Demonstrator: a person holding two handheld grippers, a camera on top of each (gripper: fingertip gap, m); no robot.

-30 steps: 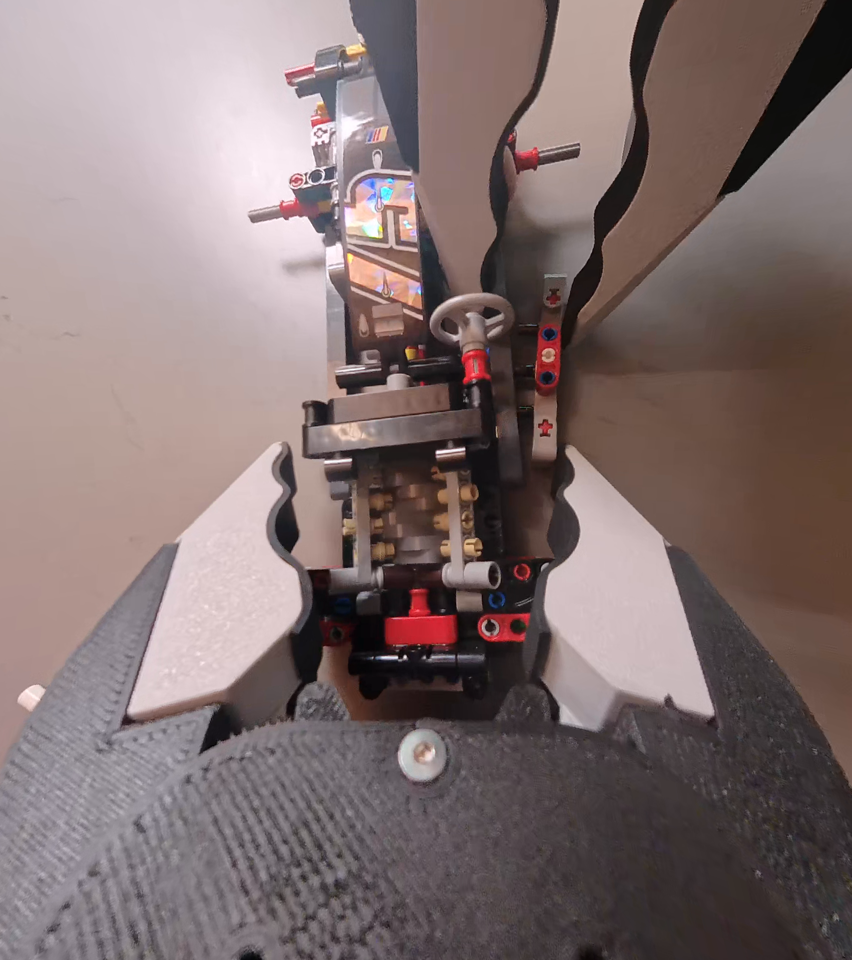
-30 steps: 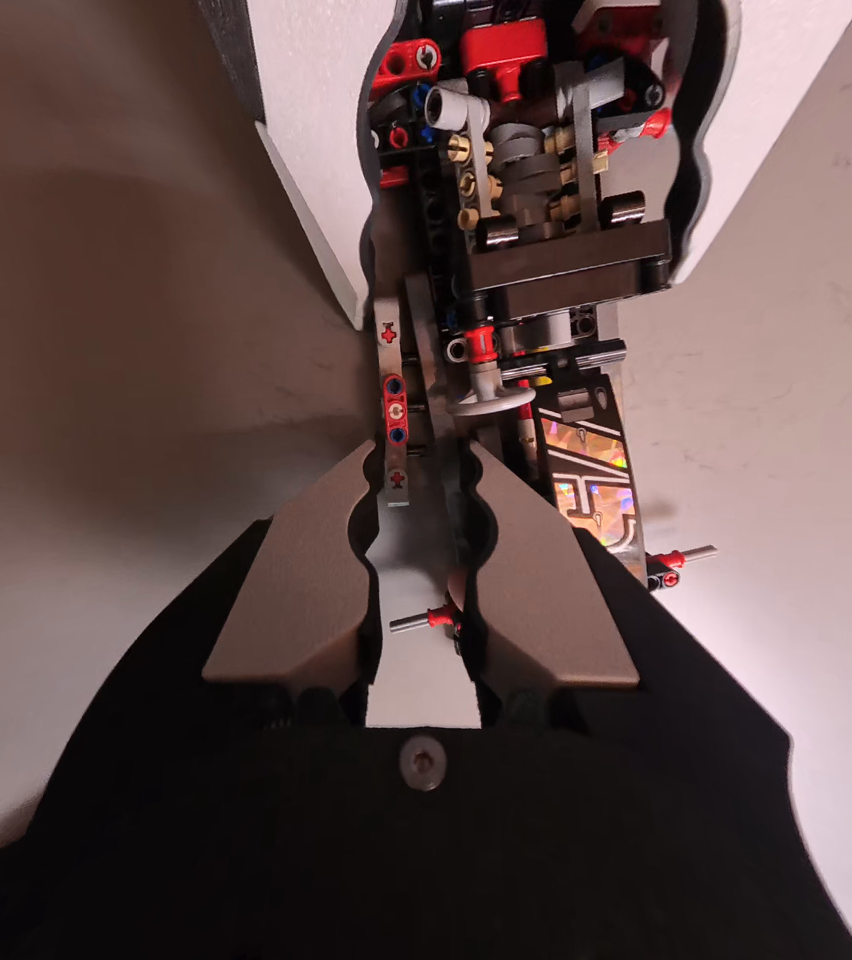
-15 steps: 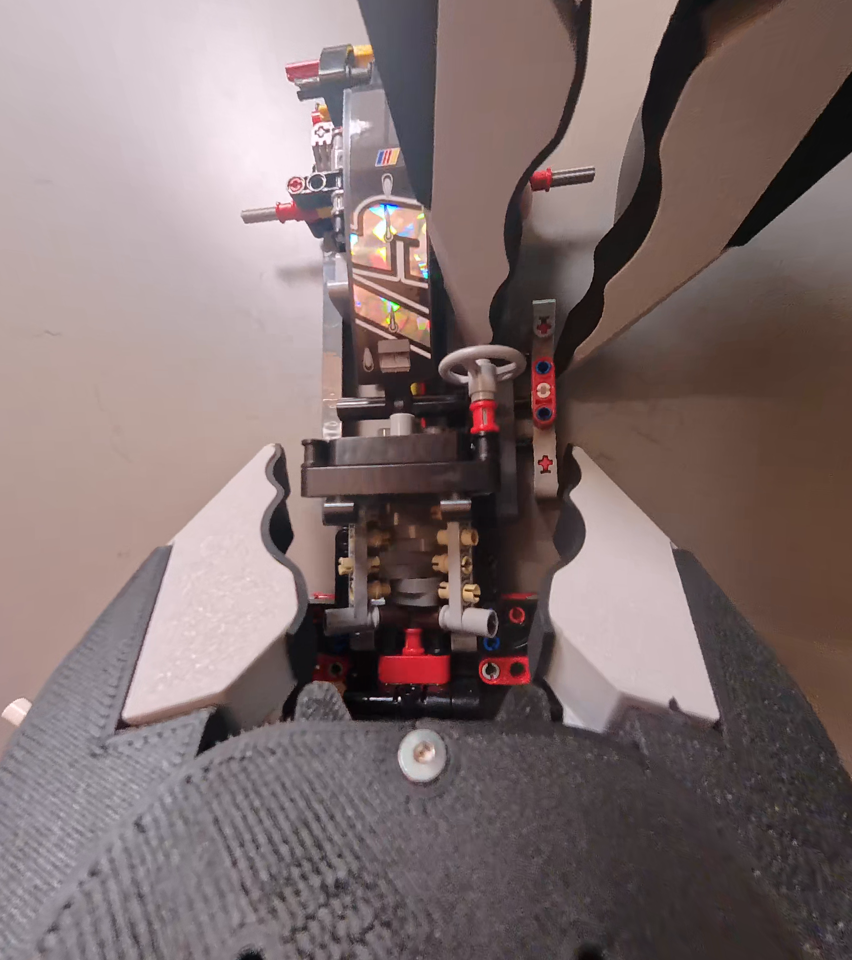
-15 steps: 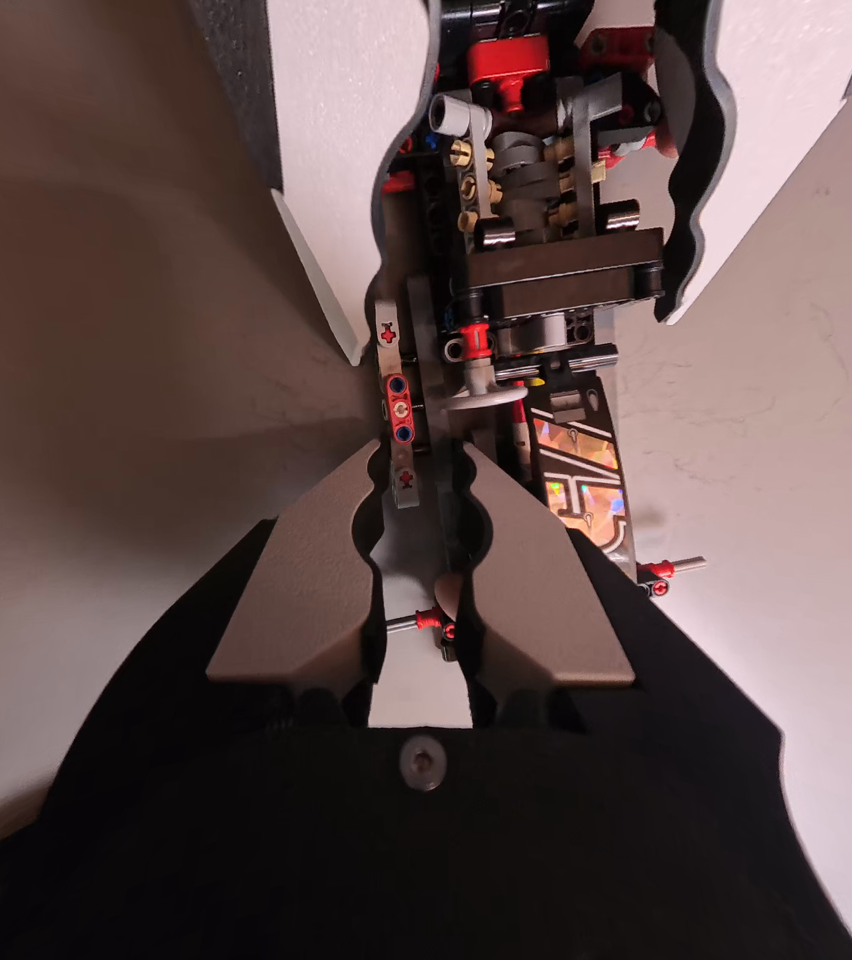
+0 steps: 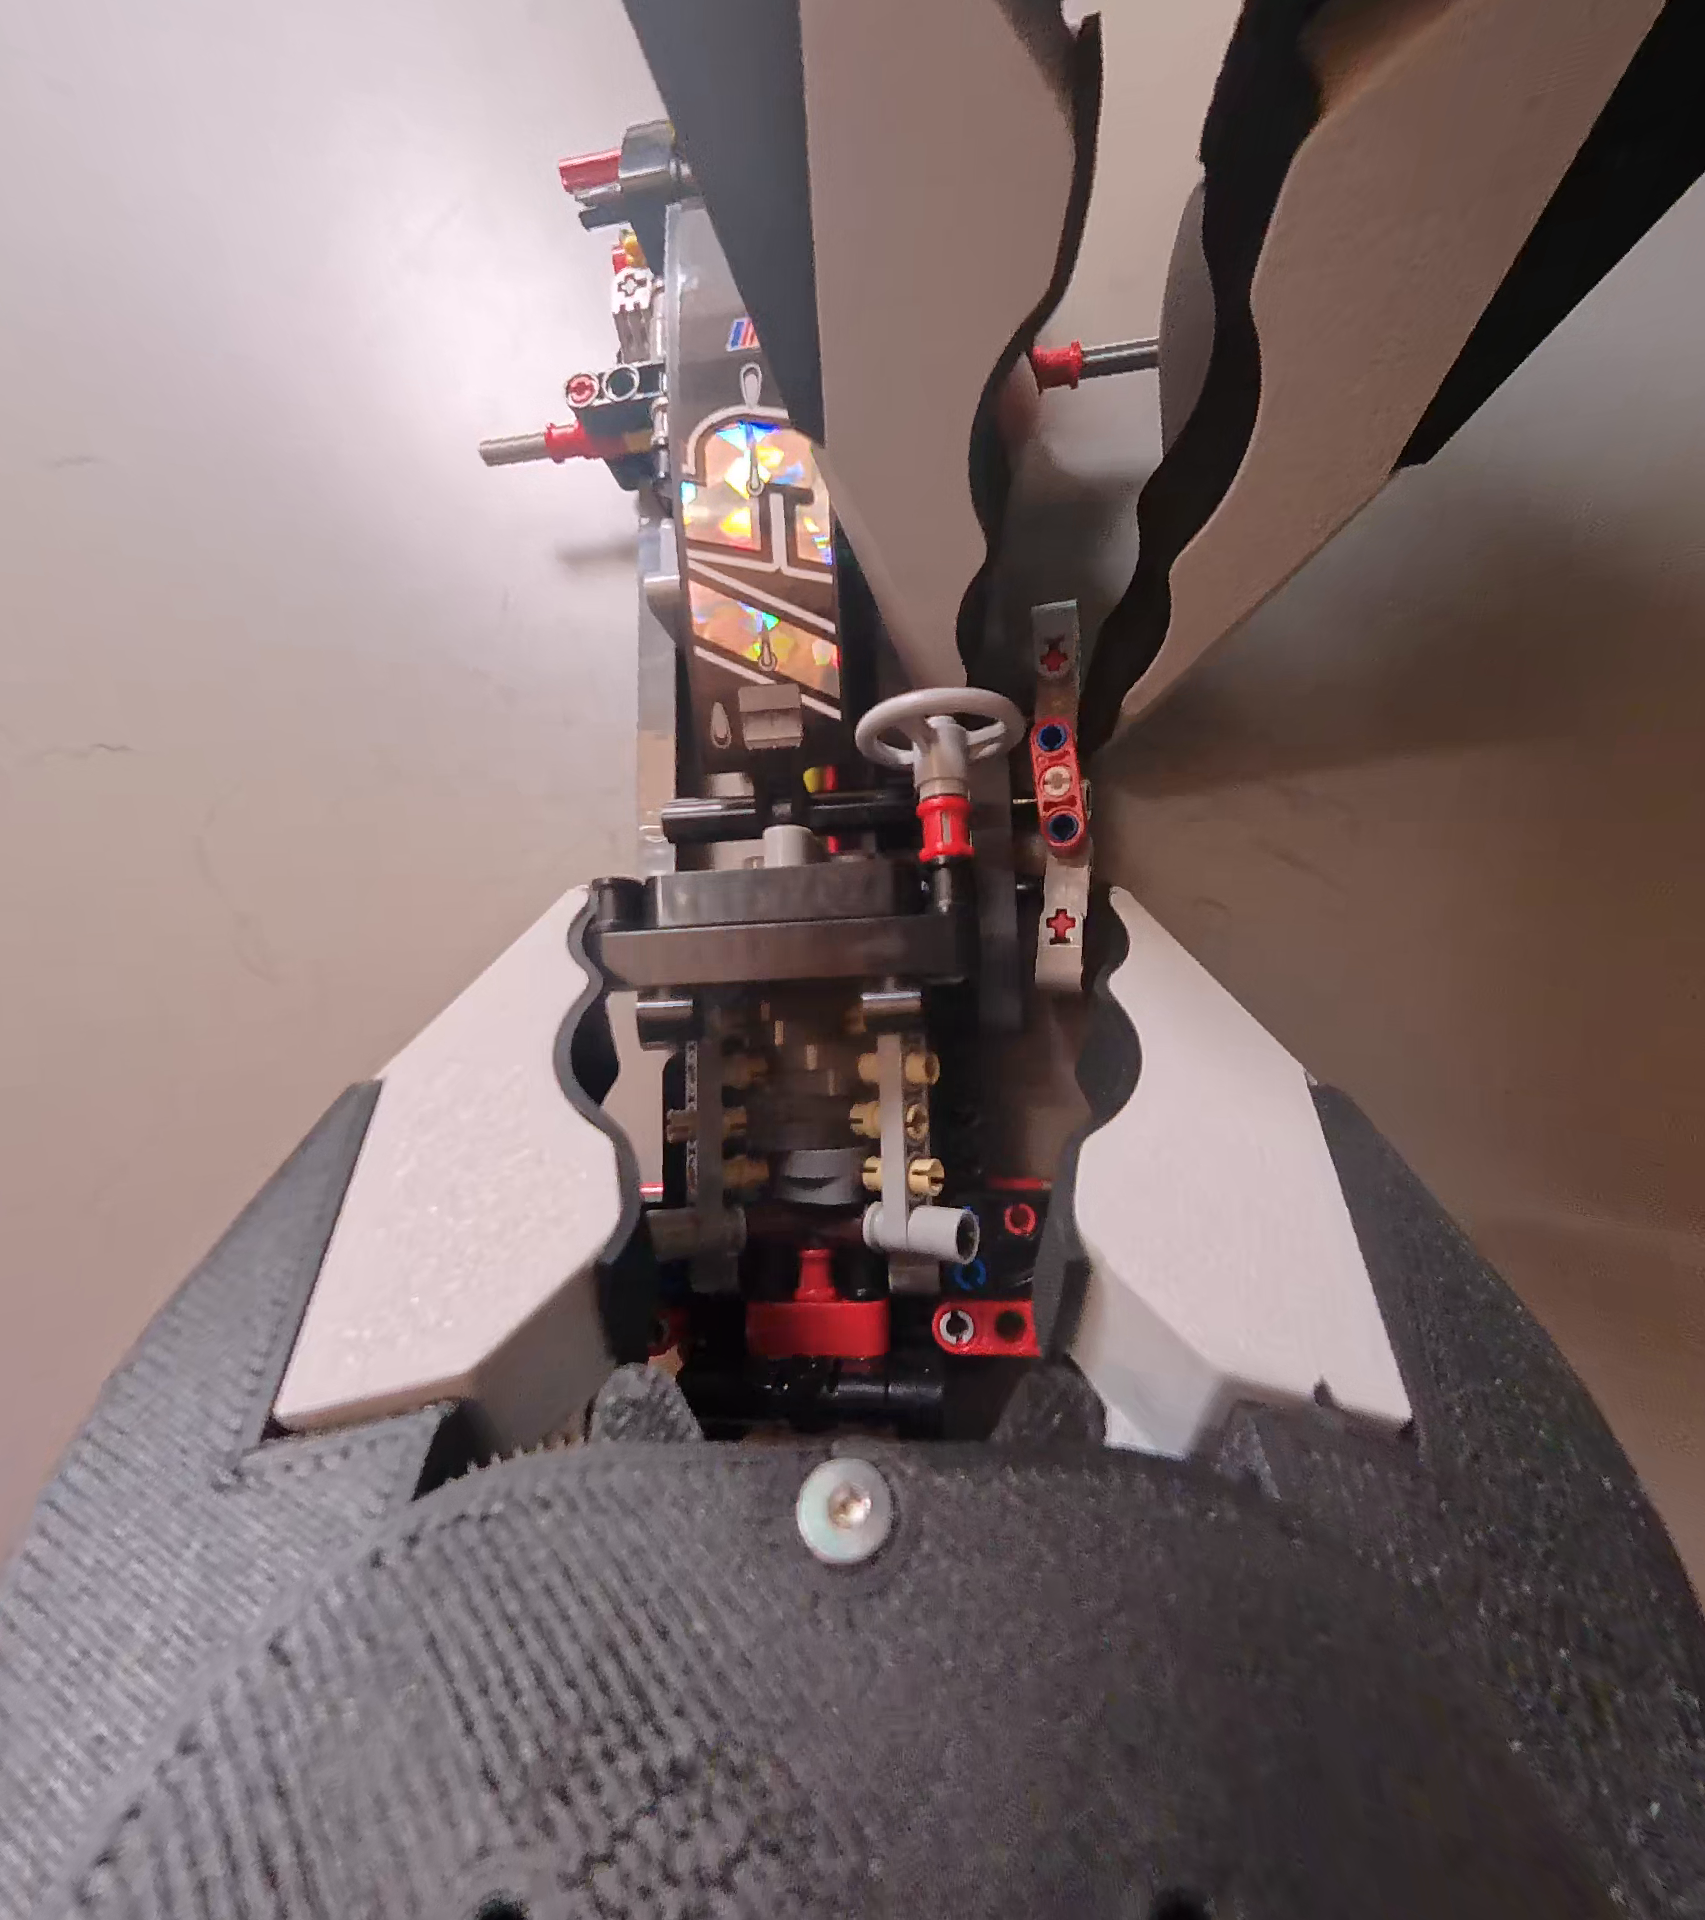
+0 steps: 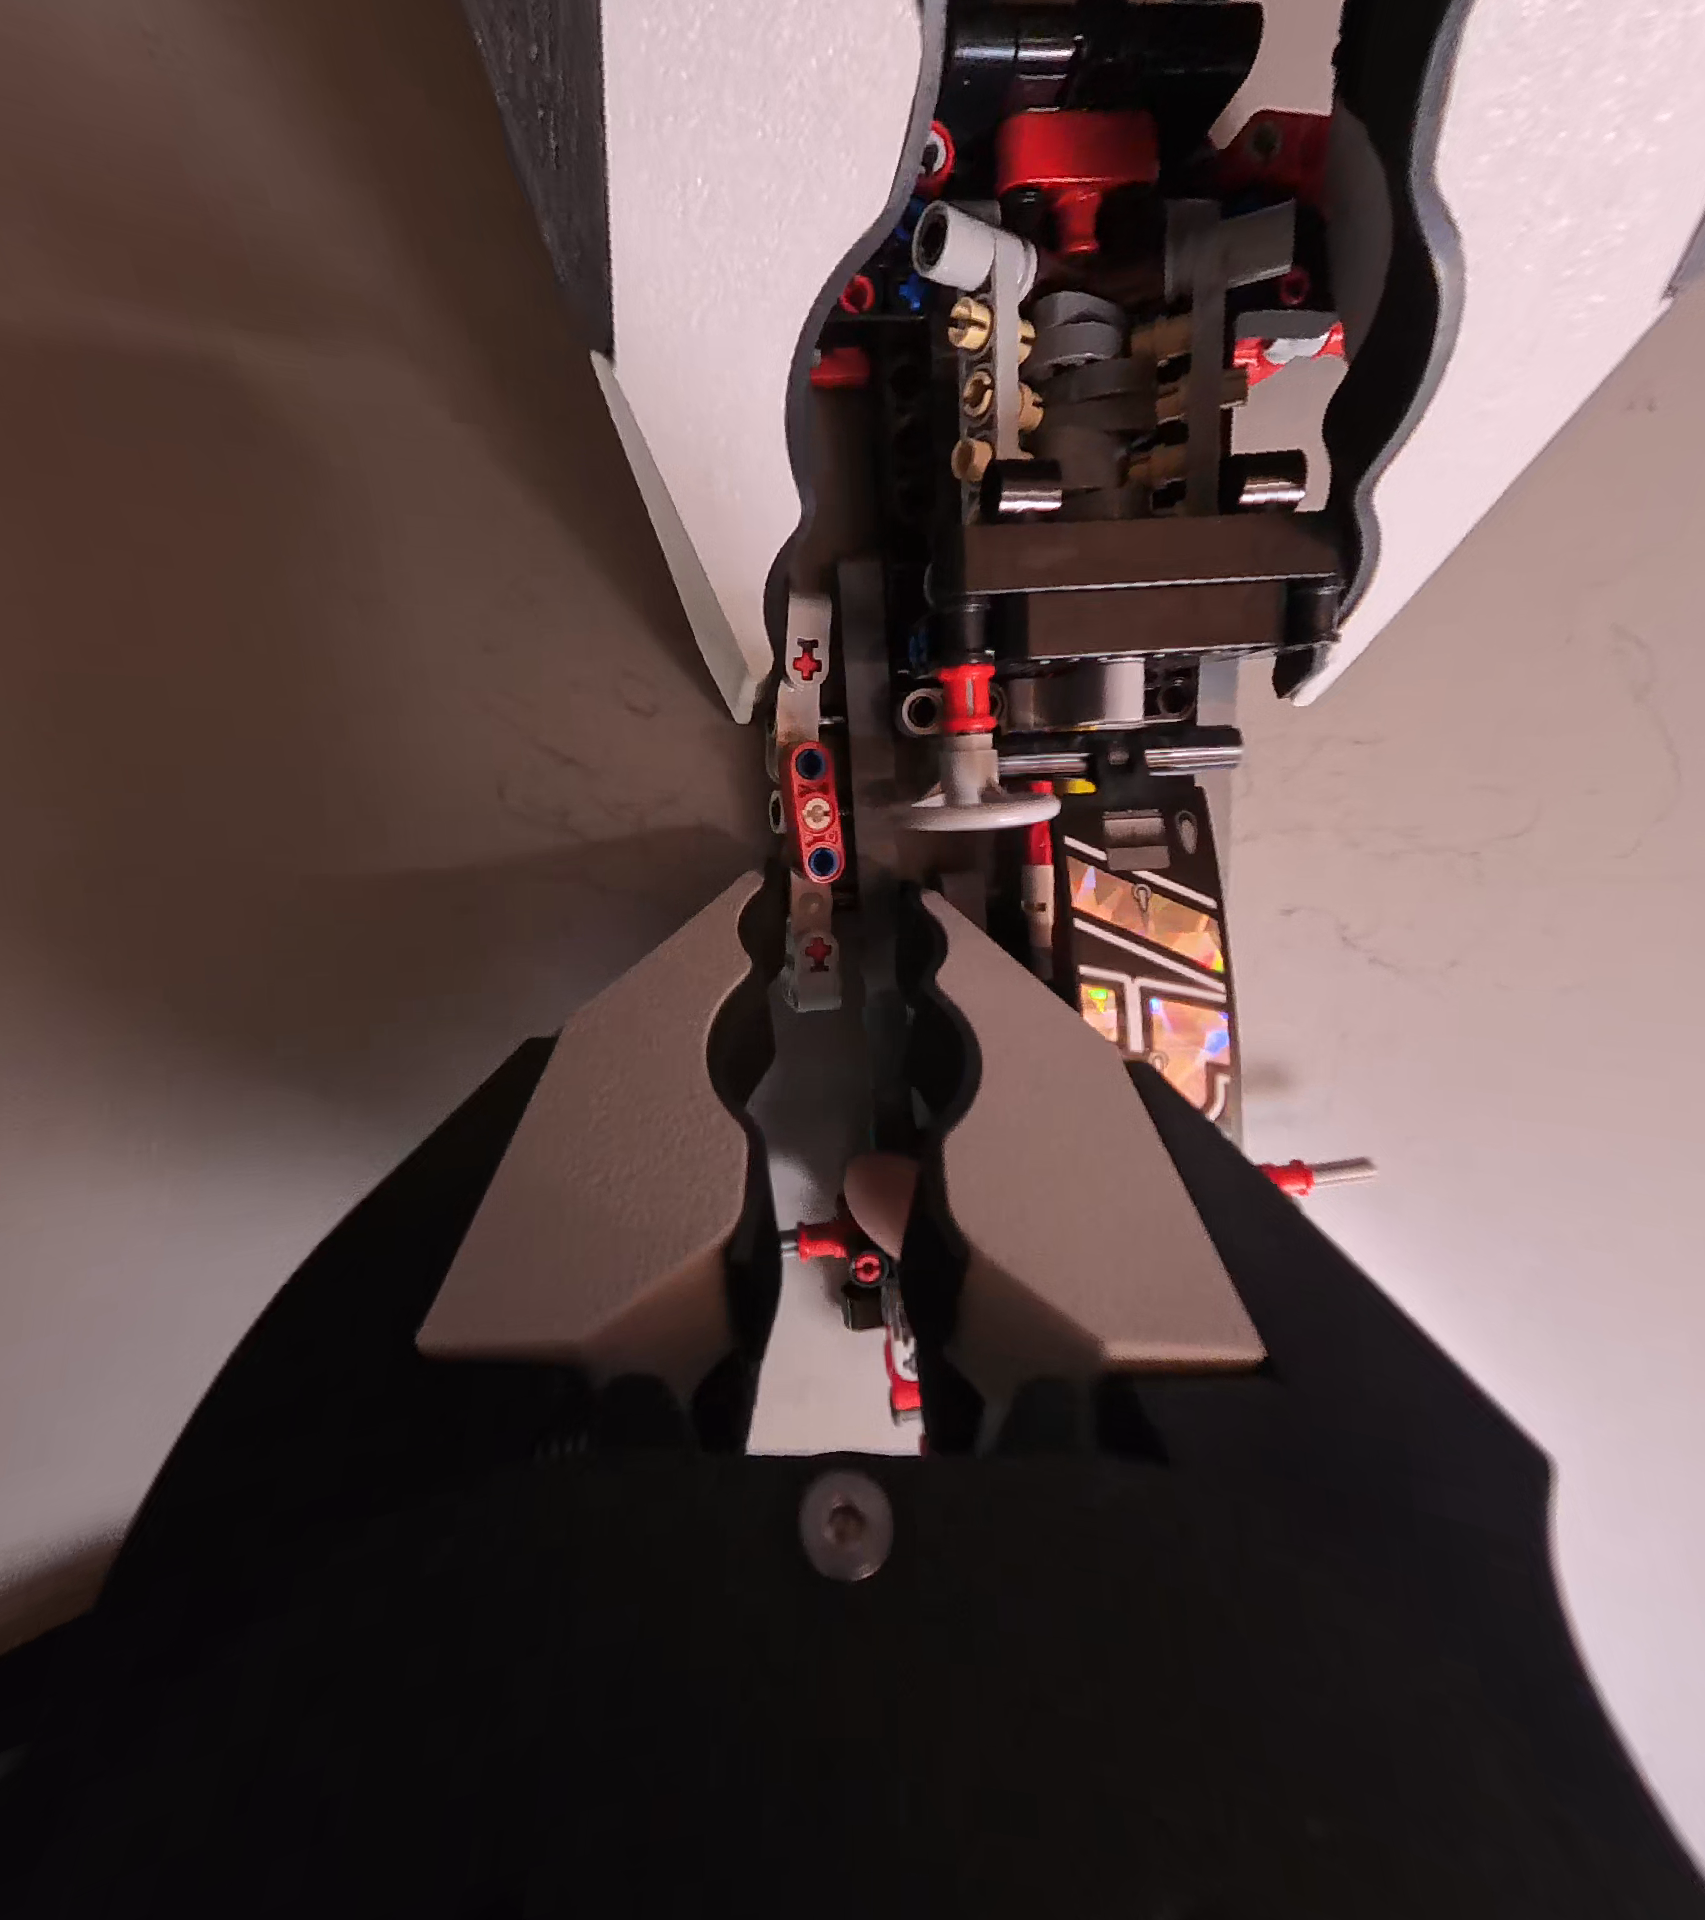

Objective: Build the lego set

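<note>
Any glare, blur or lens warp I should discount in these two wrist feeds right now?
Left wrist view: holographic sticker throws rainbow glare; model sharp; fisheye bulges the gripper body. Right wrist view: left side shadowed, right table washed bright; near fingers slightly soft.

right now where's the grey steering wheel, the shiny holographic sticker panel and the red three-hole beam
grey steering wheel [image 5: 936, 724], left wrist view, on the near rim of the ring
shiny holographic sticker panel [image 5: 760, 551], left wrist view, on its iridescent face
red three-hole beam [image 5: 1057, 781], left wrist view, on its middle hole
</note>
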